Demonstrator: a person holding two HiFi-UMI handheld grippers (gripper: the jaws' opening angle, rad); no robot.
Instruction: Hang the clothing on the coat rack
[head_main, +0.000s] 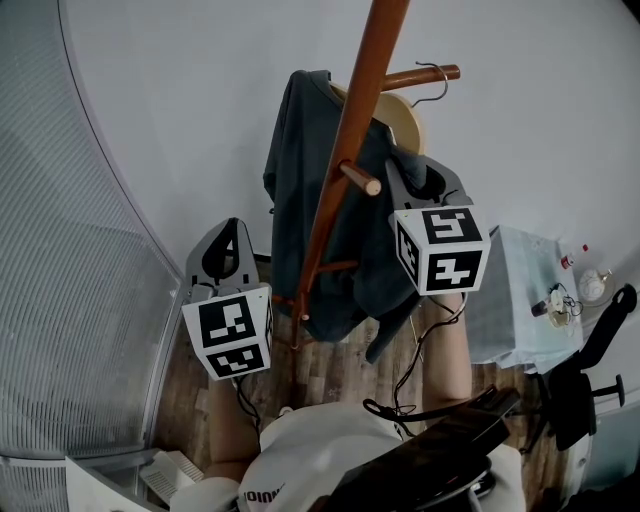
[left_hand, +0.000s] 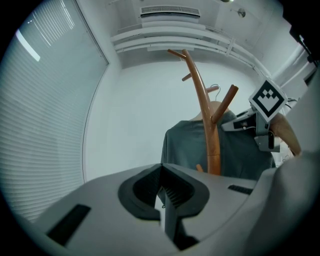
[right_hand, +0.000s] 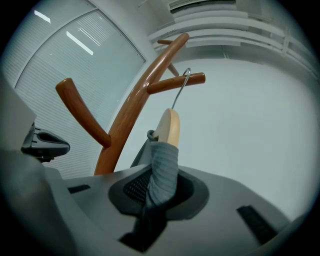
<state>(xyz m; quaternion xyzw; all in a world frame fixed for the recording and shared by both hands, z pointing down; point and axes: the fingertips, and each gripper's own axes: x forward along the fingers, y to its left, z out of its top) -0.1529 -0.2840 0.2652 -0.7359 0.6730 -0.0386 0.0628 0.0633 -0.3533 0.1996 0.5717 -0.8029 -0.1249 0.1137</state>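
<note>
Grey-blue knit, soft and light: the shirt (head_main: 300, 200) drapes limp from a wooden hanger (right_hand: 170, 127), whose wire hook appears to sit over a peg (right_hand: 175, 82) of the coat rack (head_main: 345, 140). It would likely stretch and slip if tugged, so the stiff hanger (not the cloth) is the surer hold. The right claw (right_hand: 155, 195) pinches a ribbed fold by the hanger's end. The left claw (left_hand: 162, 200) is closed on nothing, clear of the cloth.

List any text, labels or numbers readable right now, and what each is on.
No text reads clearly.
White garment: dark print, cut off at the frame edge, illegible.
Marker cubes: square patterns only, no words.
Small bottles: labels too small.
</note>
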